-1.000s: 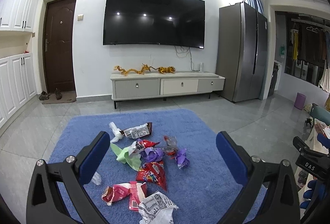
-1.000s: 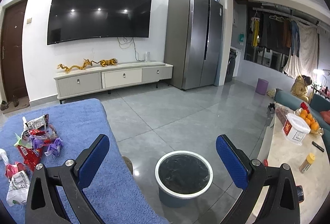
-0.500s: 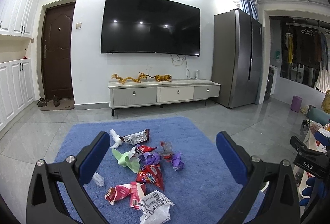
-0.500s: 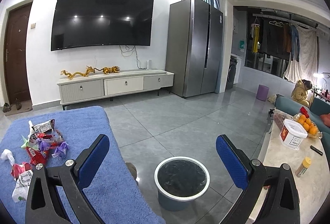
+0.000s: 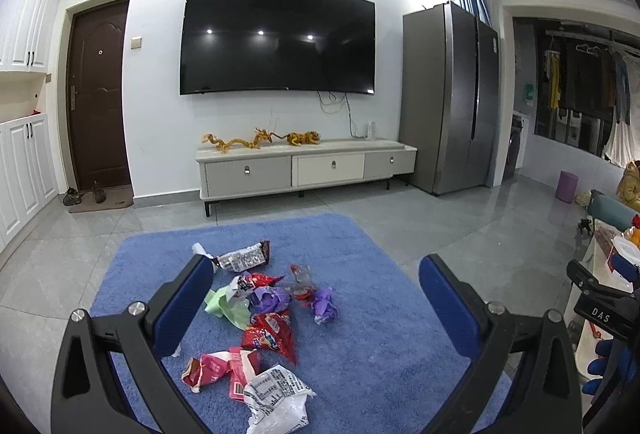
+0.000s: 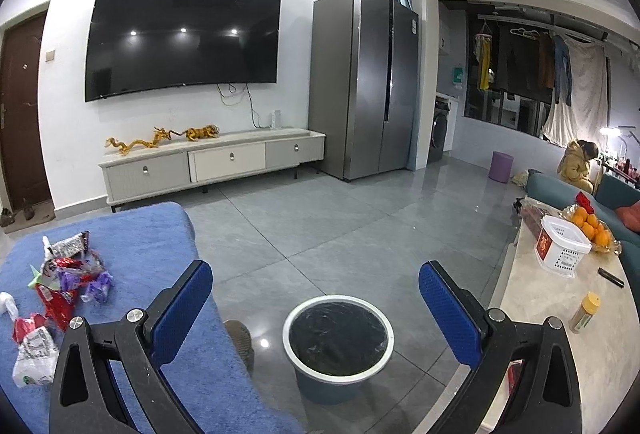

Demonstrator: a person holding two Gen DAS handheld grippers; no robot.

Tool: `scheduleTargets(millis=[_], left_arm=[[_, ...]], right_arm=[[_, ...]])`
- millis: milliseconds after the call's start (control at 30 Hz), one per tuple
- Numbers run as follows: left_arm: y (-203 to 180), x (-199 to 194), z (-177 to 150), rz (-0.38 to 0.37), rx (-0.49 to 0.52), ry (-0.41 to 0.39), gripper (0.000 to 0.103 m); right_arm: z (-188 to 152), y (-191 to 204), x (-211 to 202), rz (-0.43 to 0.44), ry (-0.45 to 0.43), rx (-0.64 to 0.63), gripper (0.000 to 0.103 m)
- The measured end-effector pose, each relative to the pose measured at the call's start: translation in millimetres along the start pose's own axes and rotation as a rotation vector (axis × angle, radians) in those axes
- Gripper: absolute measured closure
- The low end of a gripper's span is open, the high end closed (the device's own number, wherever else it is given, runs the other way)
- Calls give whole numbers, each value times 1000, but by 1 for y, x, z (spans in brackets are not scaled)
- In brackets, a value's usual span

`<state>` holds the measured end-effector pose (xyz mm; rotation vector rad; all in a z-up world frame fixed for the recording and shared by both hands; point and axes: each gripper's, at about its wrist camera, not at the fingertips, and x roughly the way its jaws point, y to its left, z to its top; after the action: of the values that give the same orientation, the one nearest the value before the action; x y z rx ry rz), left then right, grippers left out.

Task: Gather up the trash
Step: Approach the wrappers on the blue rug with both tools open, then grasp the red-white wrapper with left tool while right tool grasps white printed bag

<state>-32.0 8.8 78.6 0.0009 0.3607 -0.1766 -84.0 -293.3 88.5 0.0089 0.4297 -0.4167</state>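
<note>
Several crumpled snack wrappers point(image 5: 264, 310) lie scattered on a blue rug point(image 5: 360, 346): red, purple, green, pink and a white printed bag point(image 5: 276, 394). My left gripper point(image 5: 316, 302) hangs open above them, holding nothing. In the right wrist view the same wrappers point(image 6: 64, 286) lie at the far left on the rug point(image 6: 160, 234). A round bin with a white rim and black liner point(image 6: 338, 332) stands on the grey tiles right of the rug. My right gripper point(image 6: 316, 302) is open above the bin, empty.
A low marble table point(image 6: 560, 314) at the right carries a white basket point(image 6: 560, 254), oranges and a small bottle. A TV cabinet point(image 5: 304, 170) and fridge point(image 5: 452, 98) line the far wall. A person in a yellow coat point(image 6: 578, 164) sits at far right. A shoe tip point(image 6: 240, 334) shows by the bin.
Both views have tilted up and pulled back a little, so the wrappers and the bin sit lower in frame. Both grippers stay open and empty.
</note>
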Motion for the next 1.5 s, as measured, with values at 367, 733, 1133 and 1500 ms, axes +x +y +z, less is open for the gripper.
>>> scheduleTargets(millis=[367,733,1133,1500], left_arm=[[-15,40,-10,-19,35,46,0],[57,77,-34,-9,-6,190,0],[191,82,-89,51,-154,401,20],[165,109,-116,-91,-148,516,33]], right_arm=[[-8,-11,37,10,60,21,0],[-19,54,65,307,184,-80,0],[-44,169,61,922,409,-146,7],[-85,241,78,1141,613,-207,48]])
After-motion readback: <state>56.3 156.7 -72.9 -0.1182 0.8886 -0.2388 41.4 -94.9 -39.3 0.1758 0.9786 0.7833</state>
